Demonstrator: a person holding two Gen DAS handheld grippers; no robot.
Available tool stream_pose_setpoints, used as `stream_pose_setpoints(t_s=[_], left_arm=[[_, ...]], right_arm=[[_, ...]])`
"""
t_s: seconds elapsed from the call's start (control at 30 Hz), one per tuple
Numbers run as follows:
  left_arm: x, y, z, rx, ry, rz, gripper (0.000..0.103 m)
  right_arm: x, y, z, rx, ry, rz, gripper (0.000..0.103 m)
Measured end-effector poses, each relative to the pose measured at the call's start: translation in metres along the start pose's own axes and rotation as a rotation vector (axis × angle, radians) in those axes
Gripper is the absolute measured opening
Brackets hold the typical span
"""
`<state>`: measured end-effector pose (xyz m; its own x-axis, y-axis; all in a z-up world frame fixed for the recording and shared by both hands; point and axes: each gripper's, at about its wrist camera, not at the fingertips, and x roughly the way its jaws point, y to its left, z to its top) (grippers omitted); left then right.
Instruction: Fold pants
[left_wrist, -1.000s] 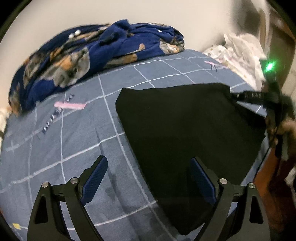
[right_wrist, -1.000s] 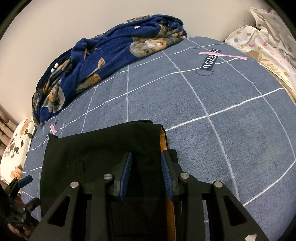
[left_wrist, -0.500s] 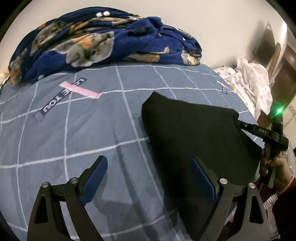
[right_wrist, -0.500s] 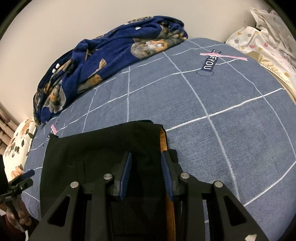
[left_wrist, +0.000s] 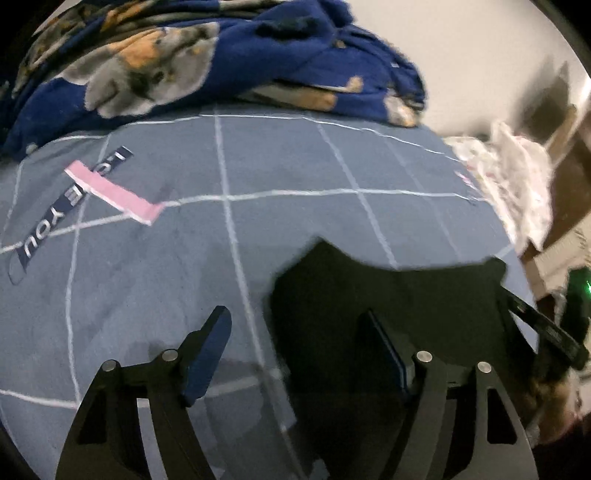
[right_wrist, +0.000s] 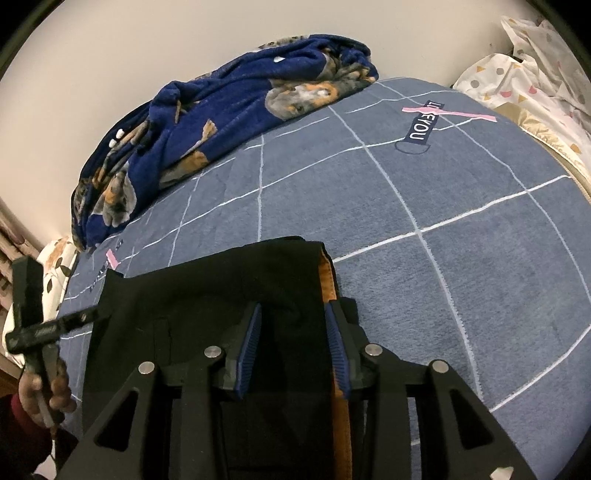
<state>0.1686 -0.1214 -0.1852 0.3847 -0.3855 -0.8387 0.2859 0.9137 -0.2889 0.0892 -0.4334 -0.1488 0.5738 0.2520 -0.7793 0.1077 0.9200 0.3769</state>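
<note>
left wrist view showed the left gripper over the near left corner of the black pants, its jaws apart and just closing in, one finger over the blue bedsheet, one over the cloth, nothing gripped. right wrist view had the right gripper with narrow jaws astride a fold of the pants beside their orange lining; whether the pads pressed it i could not tell. a blue blanket lay bunched by the wall.

Black pants with tan lining, grey-blue white-gridded bedspread, navy dog-print blanket
</note>
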Motion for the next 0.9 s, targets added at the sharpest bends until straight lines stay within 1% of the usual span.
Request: stream_pose_setpoints(t_s=[0.1, 0.17, 0.2, 0.23, 0.3, 0.33, 0.43, 0.5, 0.53, 0.57, 0.6, 0.67, 0.8, 0.83, 0.87, 0.9], left_arm=[[0.005, 0.006, 0.010, -0.025, -0.017, 0.032, 0.074], [0.011, 0.010, 0.014, -0.019, -0.022, 0.076, 0.075], [0.012, 0.010, 0.015, -0.018, -0.028, 0.080, 0.076], [0.013, 0.009, 0.017, -0.005, -0.031, 0.095, 0.076], [0.016, 0.005, 0.019, 0.034, -0.036, 0.139, 0.082], [0.015, 0.005, 0.020, 0.039, -0.038, 0.150, 0.082], [0.002, 0.012, 0.017, 0.009, -0.057, 0.132, 0.082], [-0.012, 0.018, 0.008, -0.009, -0.057, 0.109, 0.082], [-0.018, 0.019, 0.002, -0.015, -0.053, 0.088, 0.082], [-0.027, 0.020, -0.008, -0.023, -0.049, 0.045, 0.082], [-0.032, 0.019, -0.016, -0.022, -0.044, 0.020, 0.082], [-0.043, 0.011, -0.040, 0.019, -0.014, -0.019, 0.082], [-0.056, -0.016, -0.088, 0.167, 0.027, -0.046, 0.082], [-0.057, -0.021, -0.099, 0.197, 0.039, -0.043, 0.082], [-0.056, -0.026, -0.112, 0.229, 0.055, -0.024, 0.082], [-0.056, -0.030, -0.120, 0.244, 0.061, -0.014, 0.082]], right_arm=[[0.000, 0.000, 0.000, -0.004, -0.006, 0.001, 0.034], [0.000, 0.001, 0.000, -0.008, -0.012, 0.000, 0.035], [0.000, 0.002, -0.002, -0.008, -0.014, -0.001, 0.035], [0.000, 0.003, -0.003, -0.008, -0.017, -0.003, 0.035], [0.001, 0.003, -0.002, -0.010, -0.019, -0.005, 0.036], [0.001, 0.003, -0.002, -0.010, -0.019, -0.003, 0.036], [0.001, 0.002, -0.003, -0.009, -0.008, -0.003, 0.036], [0.001, 0.003, -0.003, -0.006, -0.009, -0.002, 0.036], [0.001, 0.004, -0.003, -0.005, -0.009, -0.002, 0.036], [0.000, 0.003, -0.004, -0.007, -0.010, -0.003, 0.036], [0.001, 0.003, -0.003, -0.006, -0.011, -0.002, 0.036], [0.000, 0.002, -0.004, 0.001, -0.015, 0.004, 0.037], [-0.001, 0.000, -0.007, 0.014, -0.020, 0.013, 0.037], [-0.001, 0.001, -0.007, 0.013, -0.020, 0.012, 0.037], [-0.001, 0.000, -0.007, 0.012, -0.020, 0.012, 0.037], [0.000, 0.000, -0.007, 0.014, -0.020, 0.012, 0.037]])
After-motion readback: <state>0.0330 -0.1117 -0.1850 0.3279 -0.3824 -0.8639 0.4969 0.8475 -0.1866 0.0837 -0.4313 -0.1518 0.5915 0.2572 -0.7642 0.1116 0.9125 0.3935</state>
